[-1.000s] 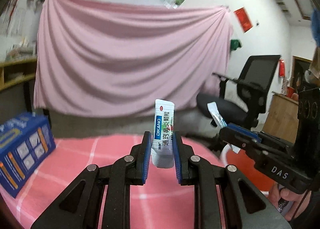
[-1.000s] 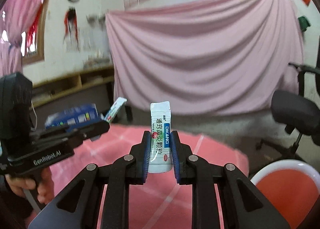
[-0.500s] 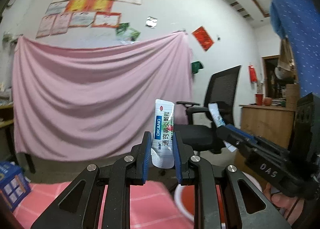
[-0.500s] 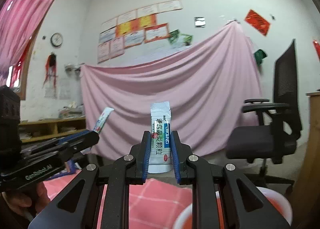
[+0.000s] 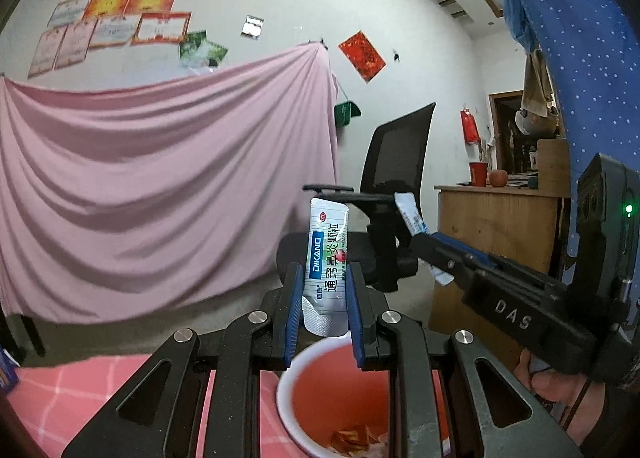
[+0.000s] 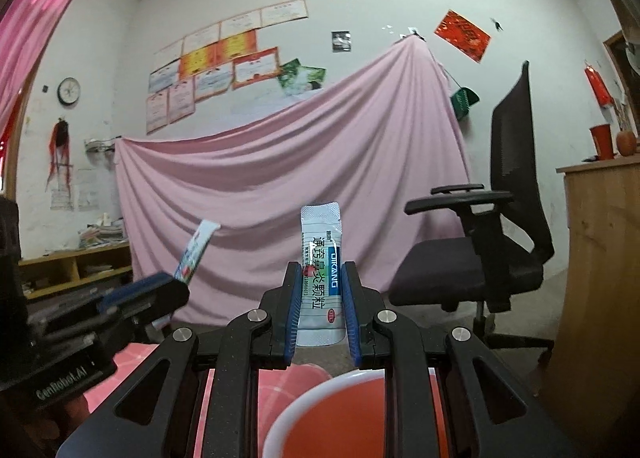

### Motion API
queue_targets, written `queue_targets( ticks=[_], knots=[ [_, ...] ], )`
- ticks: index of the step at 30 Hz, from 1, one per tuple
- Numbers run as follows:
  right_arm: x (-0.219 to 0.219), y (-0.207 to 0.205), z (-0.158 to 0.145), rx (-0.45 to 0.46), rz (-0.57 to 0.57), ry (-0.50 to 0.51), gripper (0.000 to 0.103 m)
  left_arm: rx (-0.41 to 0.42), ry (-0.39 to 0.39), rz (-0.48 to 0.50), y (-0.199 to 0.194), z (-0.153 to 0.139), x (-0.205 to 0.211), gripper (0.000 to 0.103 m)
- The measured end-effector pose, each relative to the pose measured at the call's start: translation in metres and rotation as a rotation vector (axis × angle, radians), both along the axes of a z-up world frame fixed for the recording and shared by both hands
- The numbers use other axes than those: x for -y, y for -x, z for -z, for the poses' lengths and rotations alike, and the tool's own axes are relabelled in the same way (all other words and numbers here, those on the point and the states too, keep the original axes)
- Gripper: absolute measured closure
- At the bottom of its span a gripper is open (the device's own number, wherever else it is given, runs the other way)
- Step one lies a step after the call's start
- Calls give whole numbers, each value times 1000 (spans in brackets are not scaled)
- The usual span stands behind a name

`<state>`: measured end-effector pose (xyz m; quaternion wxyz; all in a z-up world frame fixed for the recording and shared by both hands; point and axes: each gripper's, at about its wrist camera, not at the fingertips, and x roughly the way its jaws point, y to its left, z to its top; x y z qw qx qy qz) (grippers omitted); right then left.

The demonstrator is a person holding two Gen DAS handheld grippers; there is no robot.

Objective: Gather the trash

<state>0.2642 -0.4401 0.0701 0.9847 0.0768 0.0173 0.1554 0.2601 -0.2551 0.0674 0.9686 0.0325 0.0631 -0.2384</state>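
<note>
Foil sachets, flat and glossy: I had one clamped upright in the left tongs (image 5: 322, 308), one in the right tongs (image 6: 320, 304). Both hung above the round red bin (image 5: 296, 386), white rim, some wrappers already inside. Only the drop was left, I judged.
</note>
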Motion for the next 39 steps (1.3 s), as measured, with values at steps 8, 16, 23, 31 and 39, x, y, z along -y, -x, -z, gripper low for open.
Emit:
queue_targets(
  ticks=[8, 16, 23, 31, 39],
  knots=[
    [6, -15, 10, -112, 30, 16, 84, -101, -39, -2, -18, 7, 13, 85],
    [4, -23, 19, -191, 46, 28, 84, -244, -72, 12, -43, 16, 16, 85],
    [6, -31, 24, -250, 58, 30, 83, -304, -87, 31, -51, 20, 19, 85],
    [6, -39, 32, -328, 77, 41, 79, -381, -67, 36, -60, 24, 15, 83],
    [5, -35, 33, -367, 96, 52, 70, -422, 7, 18, -56, 17, -9, 72]
  ],
)
